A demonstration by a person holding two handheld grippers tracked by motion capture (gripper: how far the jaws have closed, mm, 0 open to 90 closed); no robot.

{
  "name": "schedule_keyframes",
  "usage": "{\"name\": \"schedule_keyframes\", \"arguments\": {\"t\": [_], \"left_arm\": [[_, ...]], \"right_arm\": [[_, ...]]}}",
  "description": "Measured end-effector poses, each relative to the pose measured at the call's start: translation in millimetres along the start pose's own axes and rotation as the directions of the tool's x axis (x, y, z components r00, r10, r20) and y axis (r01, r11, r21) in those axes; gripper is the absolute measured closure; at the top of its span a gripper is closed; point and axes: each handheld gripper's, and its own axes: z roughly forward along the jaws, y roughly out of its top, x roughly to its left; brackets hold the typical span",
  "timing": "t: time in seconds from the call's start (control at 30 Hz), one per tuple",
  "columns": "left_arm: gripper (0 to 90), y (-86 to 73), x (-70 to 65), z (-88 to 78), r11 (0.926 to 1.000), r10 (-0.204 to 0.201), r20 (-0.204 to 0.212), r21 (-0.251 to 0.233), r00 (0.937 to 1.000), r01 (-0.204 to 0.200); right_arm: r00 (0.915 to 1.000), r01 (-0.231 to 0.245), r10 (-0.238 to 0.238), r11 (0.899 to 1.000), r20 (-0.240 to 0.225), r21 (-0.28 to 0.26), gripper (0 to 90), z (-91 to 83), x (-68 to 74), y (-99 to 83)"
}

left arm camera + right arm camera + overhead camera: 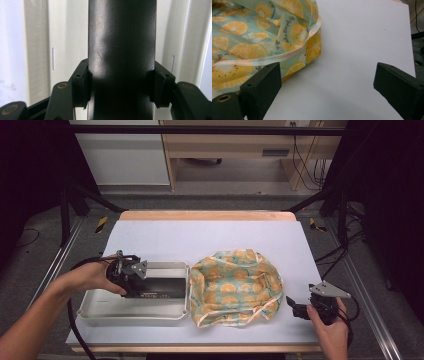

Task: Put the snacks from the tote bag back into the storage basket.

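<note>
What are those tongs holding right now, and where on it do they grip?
The left tongs clamp a long black box across its two long sides, over the white tray. The right tongs stand open beside the fruit-print bag, holding nothing.

Small dark cursive lettering was printed on the orange-slice patterned fabric bag (262, 32), running beside its pale trimmed edge, but it was too small and tilted to read. White print on the black box (157, 287) was illegible.
</note>
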Motion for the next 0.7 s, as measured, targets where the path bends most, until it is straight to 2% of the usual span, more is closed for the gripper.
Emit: {"name": "schedule_keyframes", "arguments": {"t": [0.37, 0.4, 0.7], "left_arm": [[42.9, -2.2, 0.5, 5.0, 1.0000, -0.005, 0.005, -0.006, 1.0000, 0.005], [42.9, -3.1, 0.1, 5.8, 0.9998, -0.015, 0.010, -0.012, 0.9998, 0.016], [42.7, -4.8, 2.1, 9.6, 0.9999, 0.000, 0.008, -0.015, 1.0000, 0.001]], "right_arm": [[1.0000, 0.001, -0.001, 1.000, -0.001, 0.002, 8.3, 0.3, 0.0, 0.0], [1.0000, 0.003, -0.003, 1.000, -0.003, 0.003, 8.3, 0.4, -0.1, 0.0], [1.0000, 0.008, -0.008, 1.000, -0.003, 0.007, 8.1, 1.6, 0.4, -0.2]]}}
